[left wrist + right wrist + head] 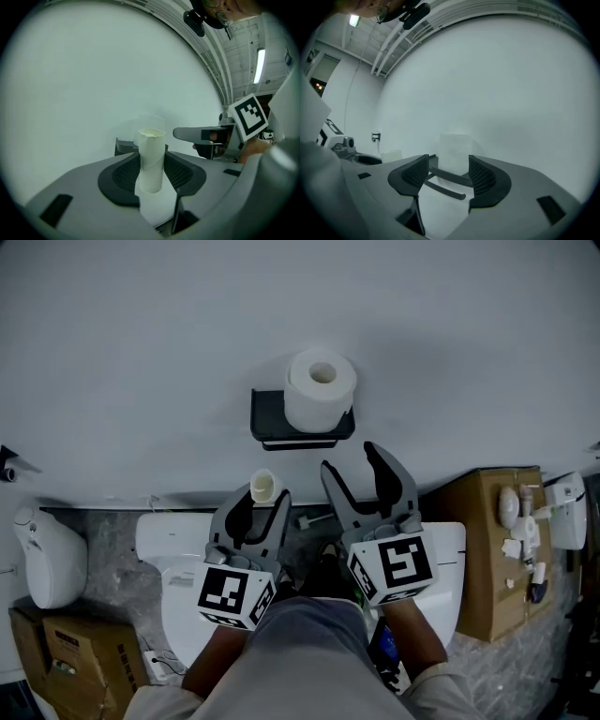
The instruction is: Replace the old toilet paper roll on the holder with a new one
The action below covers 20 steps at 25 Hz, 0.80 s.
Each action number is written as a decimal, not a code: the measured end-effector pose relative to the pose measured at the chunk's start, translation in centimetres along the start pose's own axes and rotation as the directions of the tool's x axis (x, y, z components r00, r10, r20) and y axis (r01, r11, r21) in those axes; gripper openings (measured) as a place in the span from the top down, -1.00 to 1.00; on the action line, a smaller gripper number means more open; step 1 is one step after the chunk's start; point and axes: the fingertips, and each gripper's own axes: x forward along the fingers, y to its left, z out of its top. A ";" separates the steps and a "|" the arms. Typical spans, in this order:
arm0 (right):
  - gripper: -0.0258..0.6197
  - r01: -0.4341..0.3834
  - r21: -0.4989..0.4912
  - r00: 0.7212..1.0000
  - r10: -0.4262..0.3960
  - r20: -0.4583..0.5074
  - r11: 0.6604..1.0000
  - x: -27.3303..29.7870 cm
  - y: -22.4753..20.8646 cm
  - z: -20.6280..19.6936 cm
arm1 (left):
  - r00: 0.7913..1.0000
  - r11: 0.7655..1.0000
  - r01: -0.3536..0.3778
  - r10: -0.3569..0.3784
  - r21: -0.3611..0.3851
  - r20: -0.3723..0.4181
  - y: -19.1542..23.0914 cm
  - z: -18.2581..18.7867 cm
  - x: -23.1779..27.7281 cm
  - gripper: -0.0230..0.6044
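Standing upright on the black wall holder (270, 414): new toilet paper roll (321, 388). Left tongs (261, 502) pinching an empty cardboard tube (264, 486). Right tongs (350, 458) spread, empty, just below the holder. Cardboard box (469, 554) at right: small white items on top.

Bare white wall (141, 352) free around the black wall-mounted holder (270, 416), white paper roll (321, 388) filling its shelf's right end, thin black bar (298, 442) beneath reachable, brown cardboard box (480, 549) crowding the right.
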 end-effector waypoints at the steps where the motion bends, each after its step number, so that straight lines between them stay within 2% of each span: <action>1: 0.09 0.012 0.005 1.000 -0.012 0.007 1.000 0.7 -0.3 0.2 | 1.000 1.000 0.000 0.000 0.000 0.000 0.0 0.0 0.0 0.45; 5: -0.09 0.016 0.032 1.000 -0.016 0.011 0.999 3.4 -0.7 0.7 | 1.000 1.000 0.006 -0.006 -0.004 -0.010 0.1 -0.1 0.3 0.45; 9: -0.19 0.062 0.013 0.998 -0.063 0.008 0.998 5.4 -1.6 0.9 | 1.000 1.000 0.015 -0.015 -0.009 -0.022 0.2 -0.4 0.7 0.45; 20: -0.30 0.073 0.041 0.997 -0.072 -0.026 0.996 10.1 -2.3 0.7 | 1.000 1.000 -0.004 0.004 -0.029 -0.010 1.7 0.2 2.0 0.45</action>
